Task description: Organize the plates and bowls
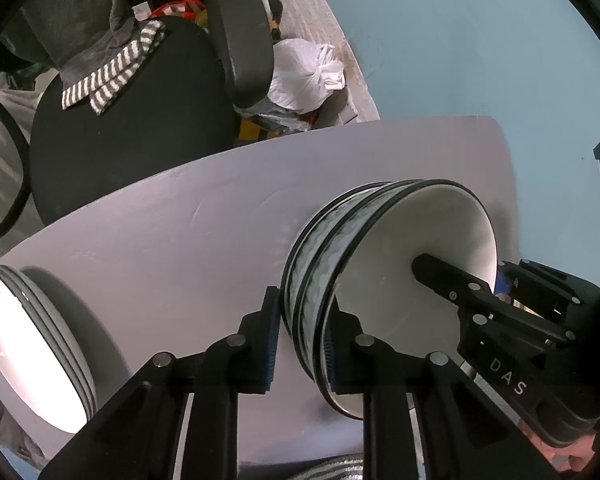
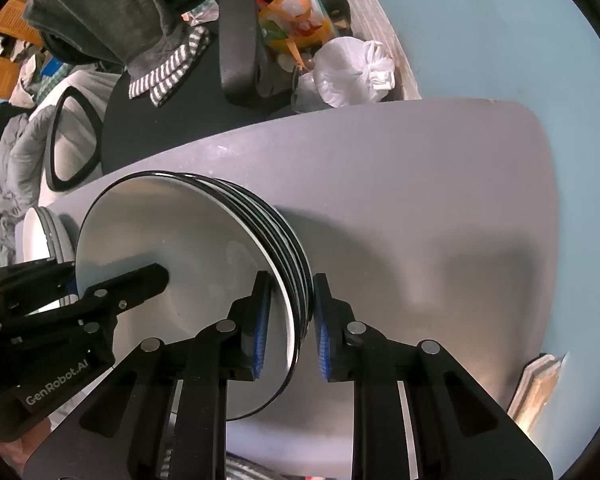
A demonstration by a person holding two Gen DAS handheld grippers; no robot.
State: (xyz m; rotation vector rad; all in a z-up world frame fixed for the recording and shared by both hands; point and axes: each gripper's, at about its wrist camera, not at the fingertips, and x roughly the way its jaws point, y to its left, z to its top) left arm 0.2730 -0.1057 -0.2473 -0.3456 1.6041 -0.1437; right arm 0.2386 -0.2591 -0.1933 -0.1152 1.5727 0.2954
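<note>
A: Where do we stand with the sorting?

B: We have both grippers on the stack of bowls (image 1: 384,280), which sits on the grey table (image 1: 179,220). From the left wrist view, our left gripper (image 1: 302,344) straddles the near rim: one blue pad is outside the patterned wall and the other is inside the top bowl.

A: Clamped, or just around it?

B: The jaws are narrow and look to touch the rim on both sides, so we judge them closed on it, though the inner pad is partly hidden. In the right wrist view, our right gripper (image 2: 287,330) brackets the opposite rim of the same stack (image 2: 203,264). There the jaws stand wider, with a visible gap beside each pad, so we call it around the rim but not yet gripping.

A: And the plates?

B: The stack of plates (image 1: 31,352) is at the left end of the table, well apart from the bowls. It looks neatly piled already.

A: So what is left?

B: As far as we can see, bowls are nested with bowls and plates are with plates, so the grouping seems mostly done. What remains is probably placing the bowl stack, and we cannot tell where it should go.
</note>
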